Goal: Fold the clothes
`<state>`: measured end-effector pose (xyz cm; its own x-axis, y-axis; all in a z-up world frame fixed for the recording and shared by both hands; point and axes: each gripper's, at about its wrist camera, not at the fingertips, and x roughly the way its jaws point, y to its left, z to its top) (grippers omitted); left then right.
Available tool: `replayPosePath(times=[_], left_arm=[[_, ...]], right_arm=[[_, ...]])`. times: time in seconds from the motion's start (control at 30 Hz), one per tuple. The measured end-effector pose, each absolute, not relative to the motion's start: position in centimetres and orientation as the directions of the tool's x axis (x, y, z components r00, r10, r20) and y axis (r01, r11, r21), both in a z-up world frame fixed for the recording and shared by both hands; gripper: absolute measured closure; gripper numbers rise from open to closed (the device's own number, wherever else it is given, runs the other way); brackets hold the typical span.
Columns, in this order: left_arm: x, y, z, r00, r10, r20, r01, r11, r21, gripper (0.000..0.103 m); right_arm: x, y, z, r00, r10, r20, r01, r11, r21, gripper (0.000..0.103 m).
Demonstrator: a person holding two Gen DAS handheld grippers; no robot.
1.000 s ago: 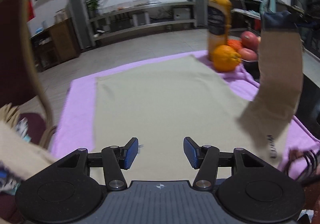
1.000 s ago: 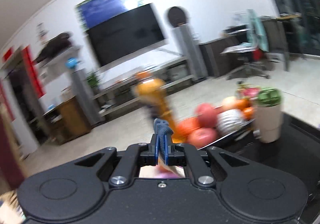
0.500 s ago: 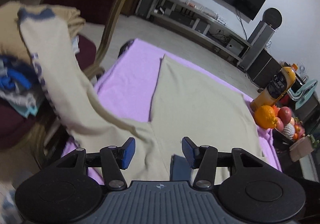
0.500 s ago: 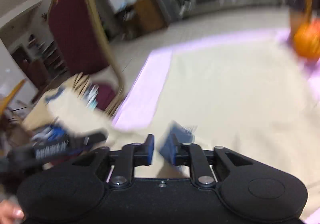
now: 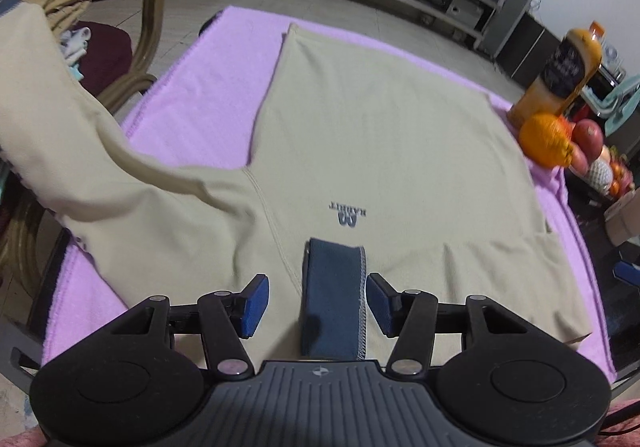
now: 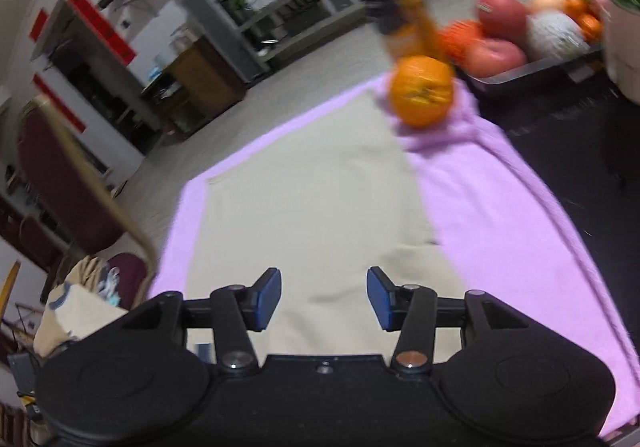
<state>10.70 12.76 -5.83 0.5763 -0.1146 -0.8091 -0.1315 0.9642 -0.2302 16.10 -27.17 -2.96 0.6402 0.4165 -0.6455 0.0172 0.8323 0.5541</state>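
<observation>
Beige knit top on tabletop

One soft beige top [image 5: 360,135], navy-cuffed sleeve [image 5: 334,303] folded inward, lies flat on fuzzy lilac blanket [image 6: 500,215]. Left tool [image 5: 316,305] released, straddling cuff; right tool [image 6: 324,297] opening, empty.

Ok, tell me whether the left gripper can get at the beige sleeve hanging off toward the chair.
Probably yes. The left gripper is open with nothing held, hovering over the navy cuff on the beige sweatshirt. The sleeve trails off to its left over the purple blanket, with nothing lying across it.
</observation>
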Motion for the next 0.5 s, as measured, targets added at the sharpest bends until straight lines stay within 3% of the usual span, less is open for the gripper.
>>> replayPosePath(times=[0.1, 0.4, 0.5], left_arm=[[11.5, 11.6, -7.0, 0.545, -0.081, -0.834, -0.131, 0.975, -0.18, 0.052], [12.7, 9.9, -9.3, 0.482, -0.006, -0.876, -0.139, 0.987, -0.083, 0.052], [12.4, 8.2, -8.9, 0.51, 0.026, -0.86, -0.068, 0.998, -0.01, 0.077]], right_arm=[[16.5, -28.0, -5.6, 0.598, 0.362, -0.715, 0.128, 0.838, 0.531, 0.075], [16.0, -29.4, -5.2, 0.605, 0.351, -0.714, 0.144, 0.835, 0.532, 0.07], [16.1, -29.1, -5.0, 0.609, 0.335, -0.718, 0.137, 0.848, 0.512, 0.068]])
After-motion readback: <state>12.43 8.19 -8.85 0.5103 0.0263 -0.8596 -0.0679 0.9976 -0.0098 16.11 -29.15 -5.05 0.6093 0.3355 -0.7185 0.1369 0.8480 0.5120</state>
